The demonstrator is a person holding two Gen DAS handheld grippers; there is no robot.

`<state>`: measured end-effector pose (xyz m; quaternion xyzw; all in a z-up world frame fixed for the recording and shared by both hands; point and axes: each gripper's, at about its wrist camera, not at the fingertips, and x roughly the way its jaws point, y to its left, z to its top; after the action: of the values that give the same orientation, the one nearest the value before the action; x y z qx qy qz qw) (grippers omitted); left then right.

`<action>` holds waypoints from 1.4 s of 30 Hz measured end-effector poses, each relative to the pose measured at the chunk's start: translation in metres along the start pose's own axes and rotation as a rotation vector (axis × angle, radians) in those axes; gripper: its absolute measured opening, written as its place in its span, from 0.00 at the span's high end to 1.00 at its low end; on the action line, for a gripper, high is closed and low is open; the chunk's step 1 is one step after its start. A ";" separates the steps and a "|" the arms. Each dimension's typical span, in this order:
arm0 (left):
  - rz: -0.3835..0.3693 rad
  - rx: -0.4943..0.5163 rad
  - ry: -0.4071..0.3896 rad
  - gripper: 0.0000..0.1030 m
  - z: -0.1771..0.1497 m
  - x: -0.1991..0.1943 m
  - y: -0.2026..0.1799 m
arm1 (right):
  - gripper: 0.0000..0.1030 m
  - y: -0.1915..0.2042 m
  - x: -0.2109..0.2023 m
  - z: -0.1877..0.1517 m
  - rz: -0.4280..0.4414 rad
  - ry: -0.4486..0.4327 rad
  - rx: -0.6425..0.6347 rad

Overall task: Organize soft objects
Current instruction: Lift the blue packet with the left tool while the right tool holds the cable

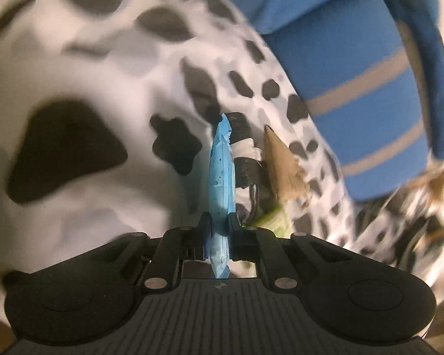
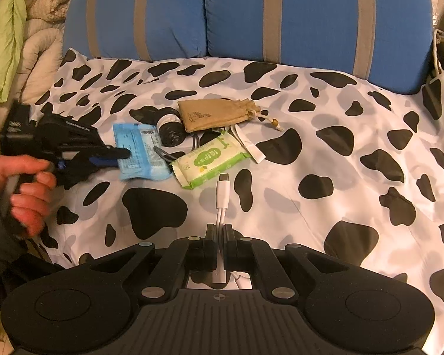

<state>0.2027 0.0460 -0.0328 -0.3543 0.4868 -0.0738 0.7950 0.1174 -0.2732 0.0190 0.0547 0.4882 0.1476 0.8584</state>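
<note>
My left gripper is shut on a light blue wipes packet, which stands edge-on between its pads. In the right wrist view the same left gripper, held by a hand, grips the blue packet at its left side, just above the cow-print cloth. My right gripper is shut on a white USB-C cable, whose plug points away from me. Beside the blue packet lie a green wipes packet, a tan drawstring pouch and a black-and-white roll.
Blue cushions with tan stripes stand along the far edge of the cloth. Beige and green quilts are piled at the far left. A white strap lies right of the green packet. The cloth's right half holds nothing.
</note>
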 end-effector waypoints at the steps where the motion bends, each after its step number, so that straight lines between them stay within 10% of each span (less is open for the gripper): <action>1: 0.037 0.048 -0.001 0.89 -0.001 -0.006 -0.007 | 0.94 0.001 0.000 0.000 -0.001 -0.002 0.000; 12: 0.325 0.622 0.108 0.89 -0.036 -0.029 -0.074 | 0.94 0.002 -0.006 -0.001 -0.004 -0.010 -0.005; 29: 0.341 0.602 0.182 0.84 -0.030 0.028 -0.062 | 0.94 -0.004 -0.008 -0.005 -0.001 0.000 0.015; 42: 0.195 0.637 0.070 0.86 -0.055 -0.028 -0.072 | 0.94 -0.003 -0.010 -0.010 0.048 0.006 0.051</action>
<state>0.1595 -0.0212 0.0179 -0.0371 0.4979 -0.1580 0.8519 0.1048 -0.2797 0.0210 0.0877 0.4929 0.1558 0.8515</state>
